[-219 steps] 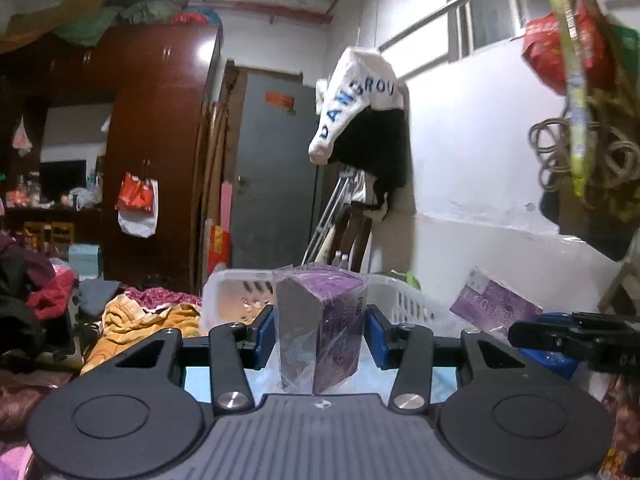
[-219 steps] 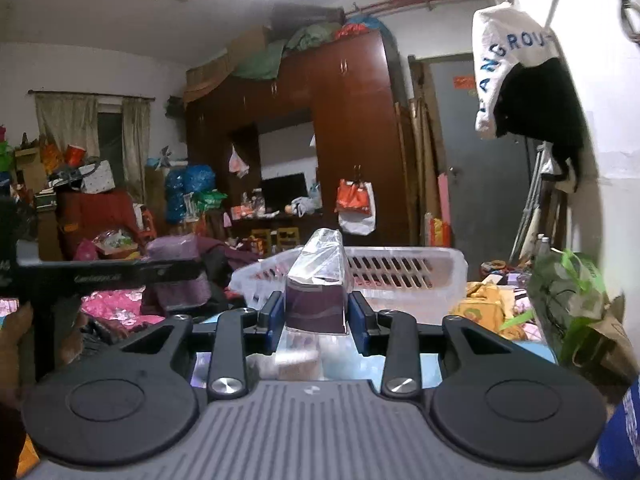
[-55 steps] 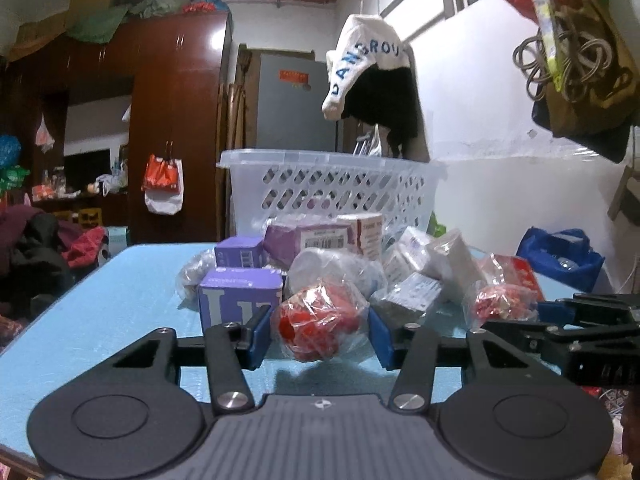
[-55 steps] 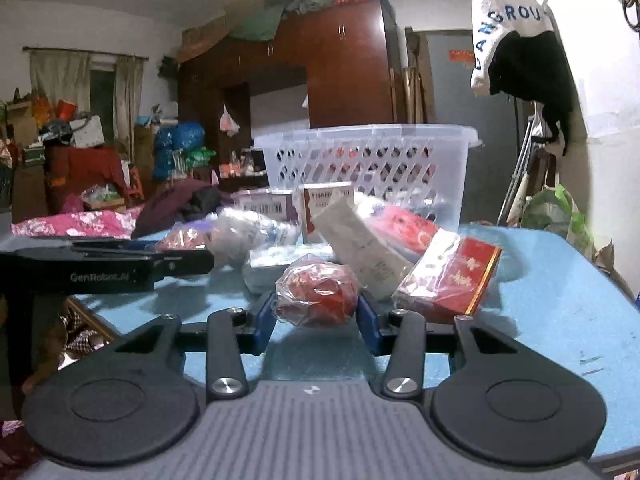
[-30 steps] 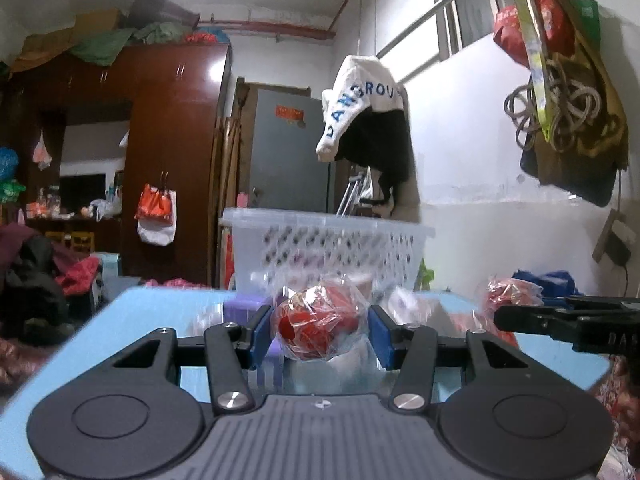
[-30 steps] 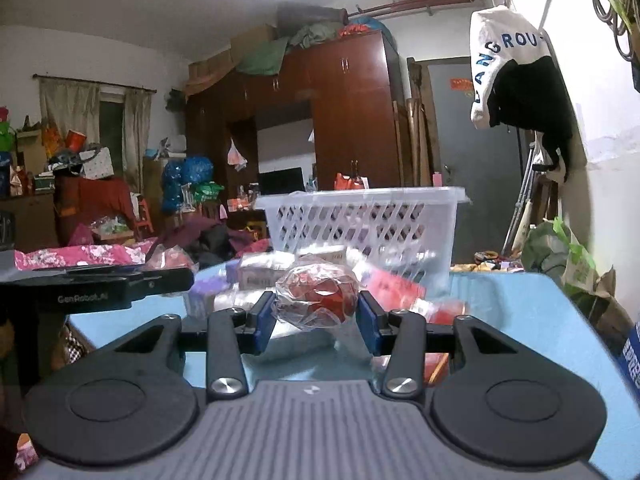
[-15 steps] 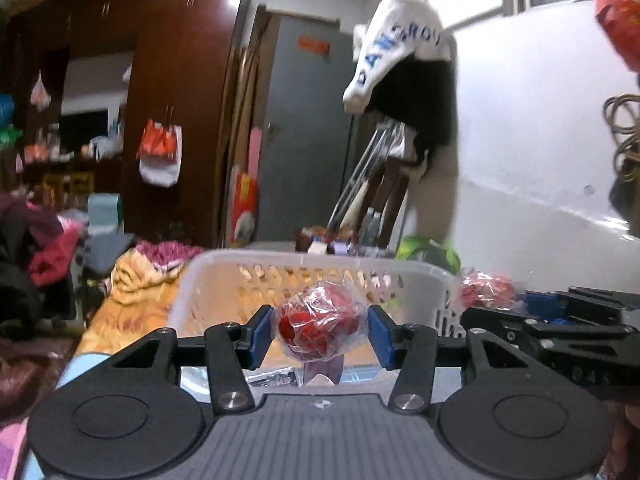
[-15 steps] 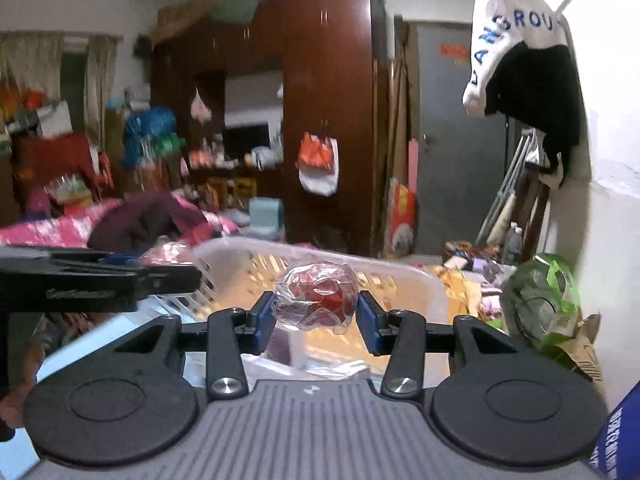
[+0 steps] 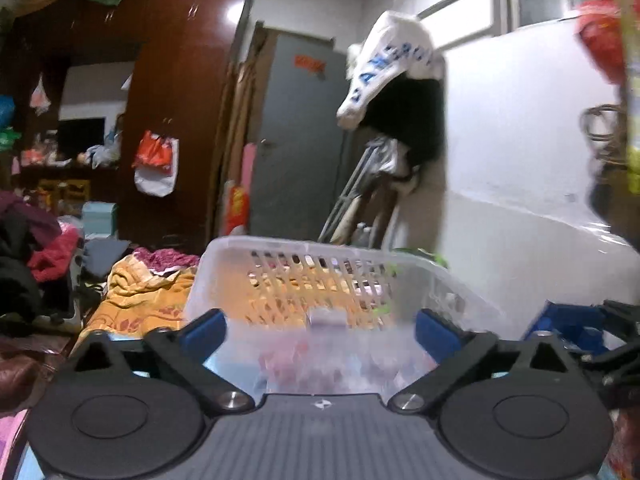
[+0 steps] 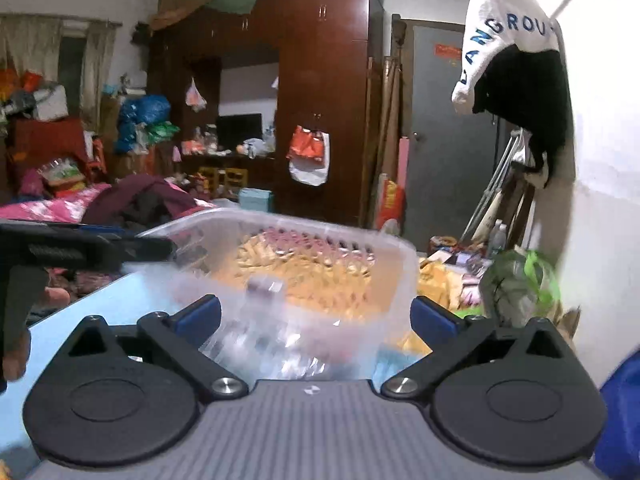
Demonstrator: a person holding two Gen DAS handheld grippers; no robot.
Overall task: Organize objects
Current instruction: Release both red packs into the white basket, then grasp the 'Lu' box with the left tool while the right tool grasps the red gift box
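A white slotted plastic basket stands on the blue table right in front of both grippers; it also shows in the right wrist view. My left gripper is open and empty above the basket's near rim. My right gripper is open and empty over the same basket. Blurred wrapped packets lie inside the basket, a purple box among them; the packets show blurred in the right wrist view too. The left gripper's body shows at the left of the right wrist view.
The blue table top runs to the left of the basket. A white wall is close on the right, with a hanging jacket and bags. A green bag sits right of the basket. Clothes piles lie beyond the table.
Both grippers have opened and let go of their red wrapped packets, which dropped into the basket. Both views are blurred with motion above the basket.
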